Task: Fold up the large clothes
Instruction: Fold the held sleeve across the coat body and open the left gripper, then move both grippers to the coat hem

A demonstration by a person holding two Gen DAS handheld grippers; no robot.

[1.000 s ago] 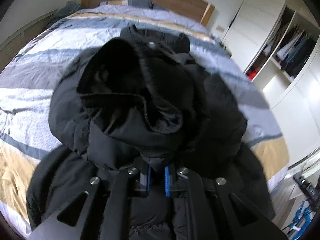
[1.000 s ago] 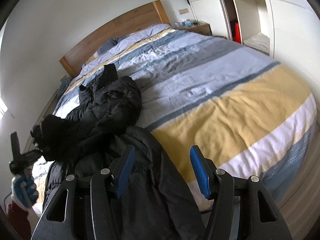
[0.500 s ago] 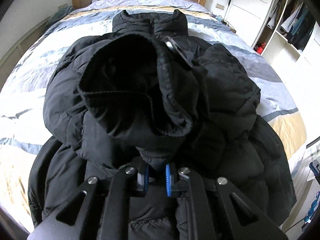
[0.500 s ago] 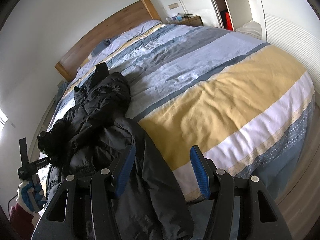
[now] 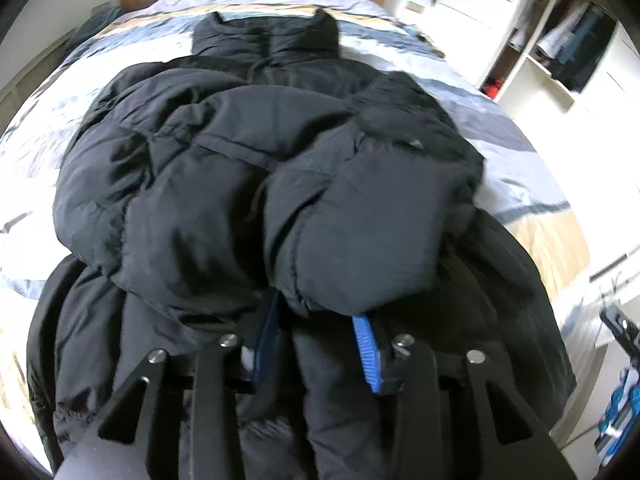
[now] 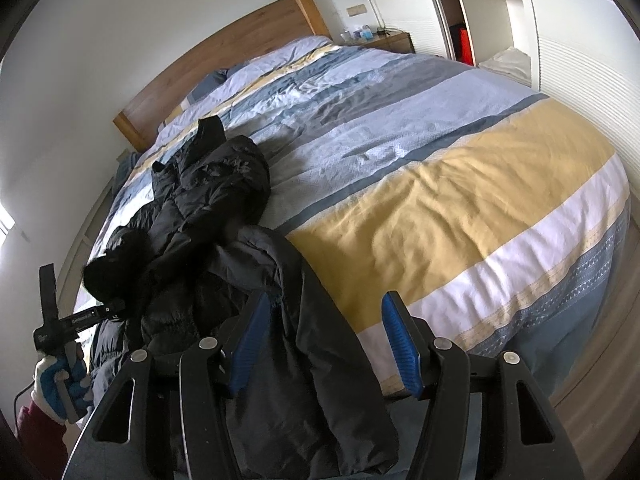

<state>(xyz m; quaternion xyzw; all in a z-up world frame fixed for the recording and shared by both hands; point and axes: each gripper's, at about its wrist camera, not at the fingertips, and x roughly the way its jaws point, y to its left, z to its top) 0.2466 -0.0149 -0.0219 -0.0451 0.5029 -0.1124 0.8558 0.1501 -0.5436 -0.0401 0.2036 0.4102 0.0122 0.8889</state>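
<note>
A large black puffer jacket (image 5: 248, 168) lies on the striped bed, collar toward the headboard, with a sleeve folded across its front. My left gripper (image 5: 316, 344) is open right at the near end of that sleeve, its blue pads either side of the fabric edge. In the right wrist view the jacket (image 6: 208, 200) lies at the bed's left side, its hem hanging over the near edge. My right gripper (image 6: 326, 344) is open and empty above the hem (image 6: 304, 360). The left gripper (image 6: 80, 316) shows there beside the sleeve cuff.
The bed (image 6: 460, 184) has a striped blue, white and yellow cover and a wooden headboard (image 6: 224, 60). An open wardrobe (image 5: 568, 52) stands to the right. A nightstand (image 6: 392, 40) sits by the headboard.
My left gripper opened and let go of the sleeve, which now lies flat across the jacket's front. The right gripper stayed open with little movement.
</note>
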